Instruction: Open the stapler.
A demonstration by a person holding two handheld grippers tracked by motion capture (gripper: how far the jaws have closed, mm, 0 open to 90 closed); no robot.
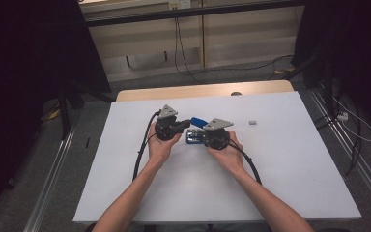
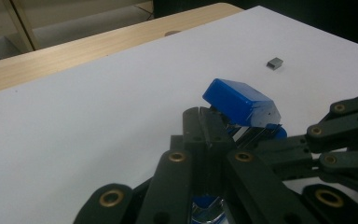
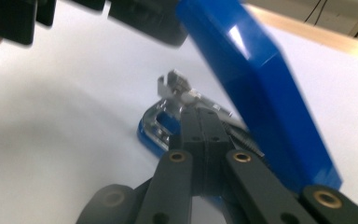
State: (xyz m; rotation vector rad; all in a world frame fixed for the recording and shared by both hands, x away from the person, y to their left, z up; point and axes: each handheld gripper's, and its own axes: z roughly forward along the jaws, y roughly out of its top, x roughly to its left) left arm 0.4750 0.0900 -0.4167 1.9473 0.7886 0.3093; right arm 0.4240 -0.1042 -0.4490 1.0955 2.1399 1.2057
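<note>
Two black grippers meet mid-table over a small blue plastic stapler [image 1: 196, 129]: the right gripper [image 3: 200, 122], jaws closed together, presses on its metal base [image 3: 165, 122] at the table's centre. The left gripper [image 2: 204, 122], jaws also closed, props the blue lid [image 2: 240, 102] up toward one o'clock, probably exposing the magazine for the small grey staple block [image 1: 252, 123] lying at three o'clock.

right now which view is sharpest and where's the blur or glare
The left gripper view is sharpest: the blue stapler lid and the small grey block read crisply. The right gripper view is soft, blurred along its top edge, with a glare patch on the lid. The high view is dim, with dark sides and an evenly lit table.
</note>
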